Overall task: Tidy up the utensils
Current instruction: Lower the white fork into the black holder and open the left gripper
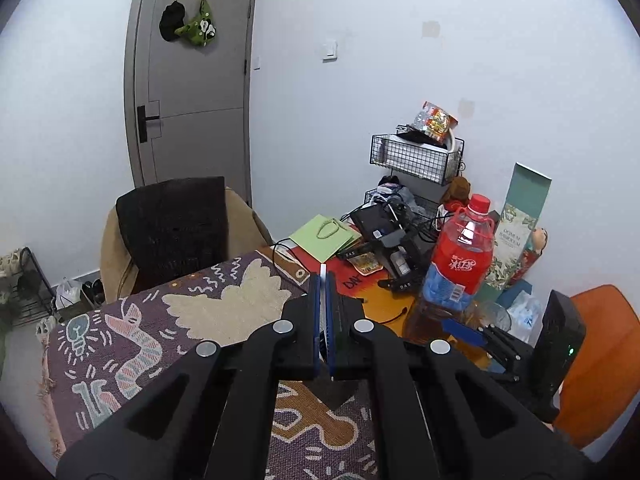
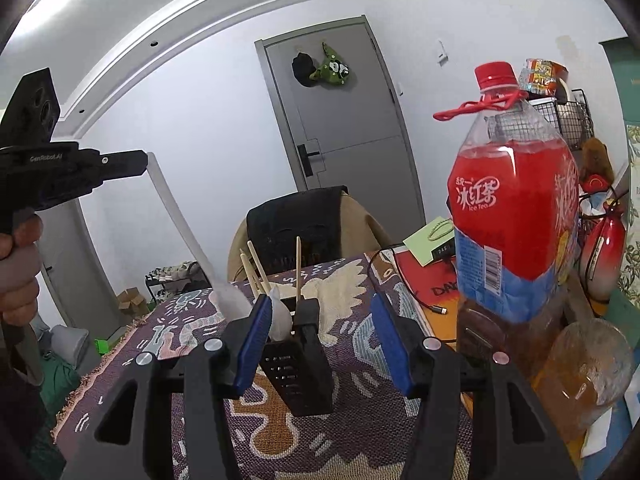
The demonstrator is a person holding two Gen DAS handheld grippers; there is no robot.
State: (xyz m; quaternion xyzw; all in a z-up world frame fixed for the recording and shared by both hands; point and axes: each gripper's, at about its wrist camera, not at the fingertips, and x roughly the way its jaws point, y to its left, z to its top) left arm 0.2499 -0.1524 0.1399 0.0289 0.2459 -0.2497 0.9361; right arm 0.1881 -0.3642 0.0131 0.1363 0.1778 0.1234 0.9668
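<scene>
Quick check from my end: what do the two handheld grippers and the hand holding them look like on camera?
Both are matte black plastic with forked linkage arms and silver round pivot pins. The left gripper and right gripper carry flat blue pads on their fingers. Seen side-on in the right wrist view, the left body bears white "GenRobot.AI" lettering. A bare hand grips its grey handle; no cables visible.

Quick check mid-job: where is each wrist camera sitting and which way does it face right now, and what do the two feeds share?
Left wrist: behind the left gripper, shut on a white spoon handle, facing the grey door over the patterned cloth.
Right wrist: behind the open right gripper, facing the black utensil holder; the person's left hand shows.
Shared: door, cloth, red ice tea bottle.
</scene>
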